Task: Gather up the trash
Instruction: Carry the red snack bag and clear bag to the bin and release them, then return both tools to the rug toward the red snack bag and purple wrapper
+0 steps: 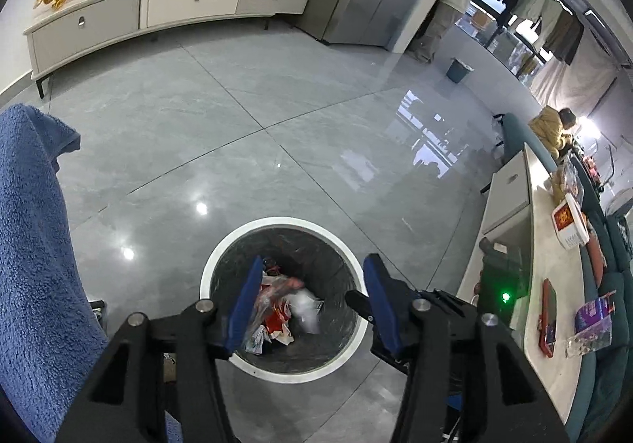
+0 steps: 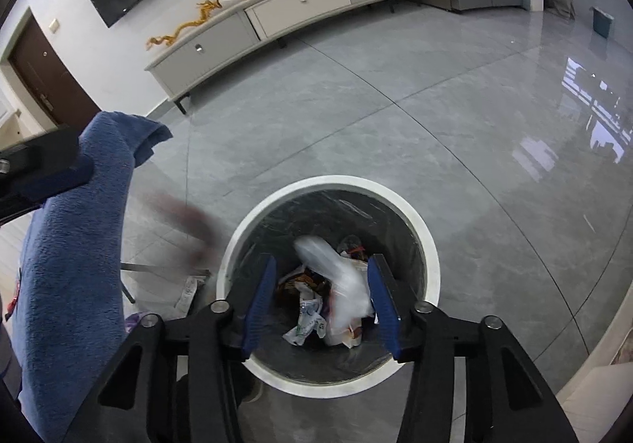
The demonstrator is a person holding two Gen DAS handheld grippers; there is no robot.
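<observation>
A round white-rimmed trash bin (image 1: 348, 348) with a dark liner stands on the grey floor, with crumpled wrappers (image 1: 277, 308) inside. My left gripper (image 1: 314, 304) is open and empty just above the bin. My right gripper (image 2: 322, 298) is also open above the same bin (image 2: 429, 245). A blurred white plastic bag (image 2: 340, 276) lies between its fingers, over the trash in the bin, apart from both pads.
A blue towel (image 1: 31, 245) hangs at the left, also in the right wrist view (image 2: 71, 265). A white counter (image 1: 550, 324) at the right holds packets and a red phone. A long TV cabinet (image 1: 158, 11) stands against the far wall. A small blue bin (image 1: 459, 69) is far off.
</observation>
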